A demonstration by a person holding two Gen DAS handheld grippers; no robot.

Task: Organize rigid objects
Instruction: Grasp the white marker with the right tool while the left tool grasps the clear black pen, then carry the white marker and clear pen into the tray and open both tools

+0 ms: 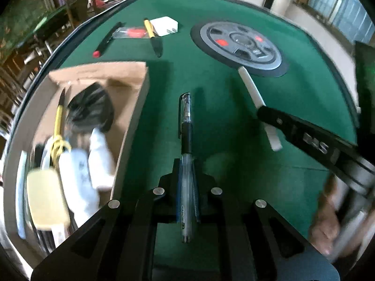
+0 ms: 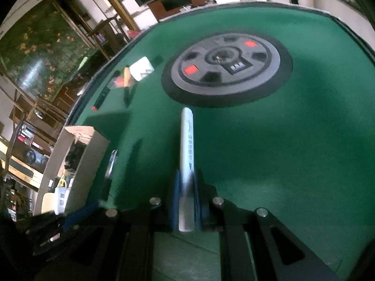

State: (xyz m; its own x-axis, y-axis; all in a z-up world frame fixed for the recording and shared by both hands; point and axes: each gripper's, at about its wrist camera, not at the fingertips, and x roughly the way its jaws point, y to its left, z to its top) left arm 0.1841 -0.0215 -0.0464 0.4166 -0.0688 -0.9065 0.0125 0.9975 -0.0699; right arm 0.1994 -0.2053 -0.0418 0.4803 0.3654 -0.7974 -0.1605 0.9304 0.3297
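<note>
Both my grippers hold pens lengthwise along the fingers, left [image 1: 186,187] a clear pen [image 1: 186,140], right [image 2: 186,196] a white marker [image 2: 186,145]; the box [image 1: 131,117] lies just left of my left one, which is nearer.

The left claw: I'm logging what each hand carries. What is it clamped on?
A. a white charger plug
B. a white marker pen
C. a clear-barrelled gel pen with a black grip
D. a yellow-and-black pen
C: the left claw is shut on the clear-barrelled gel pen with a black grip, whose barrel runs forward between its fingers; the white marker pen sits in the right claw.
</note>
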